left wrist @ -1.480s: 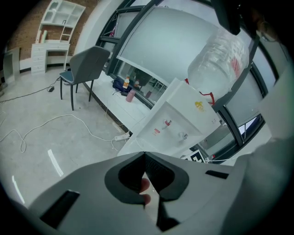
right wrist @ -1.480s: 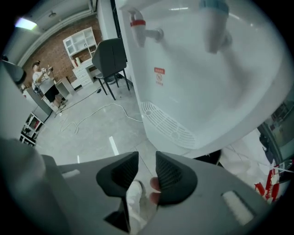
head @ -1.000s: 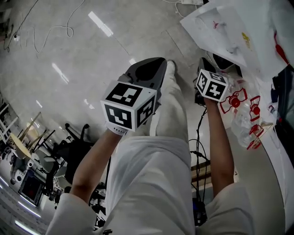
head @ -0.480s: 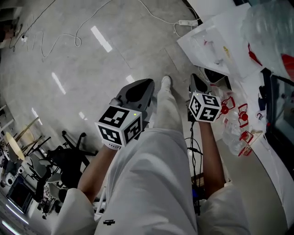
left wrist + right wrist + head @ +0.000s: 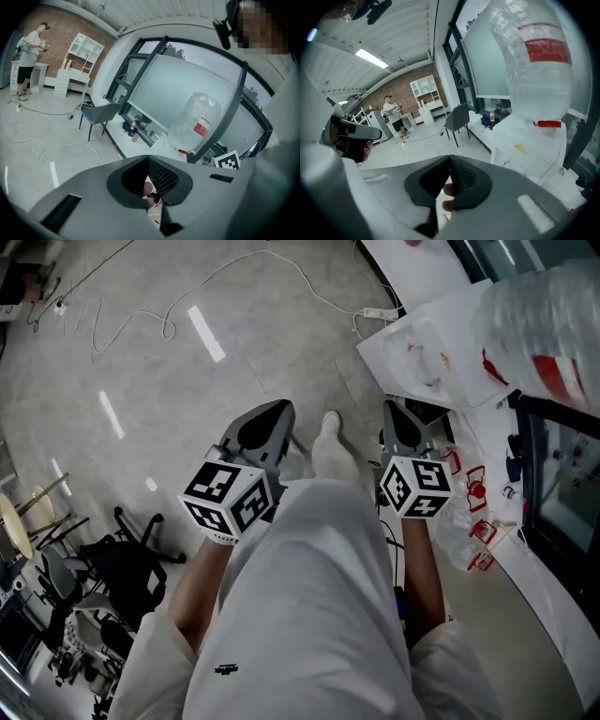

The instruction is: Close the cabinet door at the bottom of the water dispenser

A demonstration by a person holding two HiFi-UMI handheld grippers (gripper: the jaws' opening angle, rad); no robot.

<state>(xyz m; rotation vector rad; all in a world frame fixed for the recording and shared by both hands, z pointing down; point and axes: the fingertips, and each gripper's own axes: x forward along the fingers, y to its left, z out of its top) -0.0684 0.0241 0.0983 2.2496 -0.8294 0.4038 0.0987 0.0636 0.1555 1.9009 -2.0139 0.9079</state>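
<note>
At lower centre, the grey left gripper (image 5: pixel 148 158), jaws pressed together at the tips with nothing between. Beyond it, right of centre, a large clear water bottle (image 5: pixel 197 123) with a red label, set against a dark-framed window (image 5: pixel 187 84). Left of centre, a grey chair (image 5: pixel 99 114) on the pale floor (image 5: pixel 70 133), a white cable (image 5: pixel 65 146) looping near it. At upper left, a person (image 5: pixel 29 51) standing near white shelves (image 5: pixel 86 52) and a brick wall (image 5: pixel 61 28)

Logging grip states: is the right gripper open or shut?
Shut: the right gripper has its jaws meeting at the tips, nothing between them.
</note>
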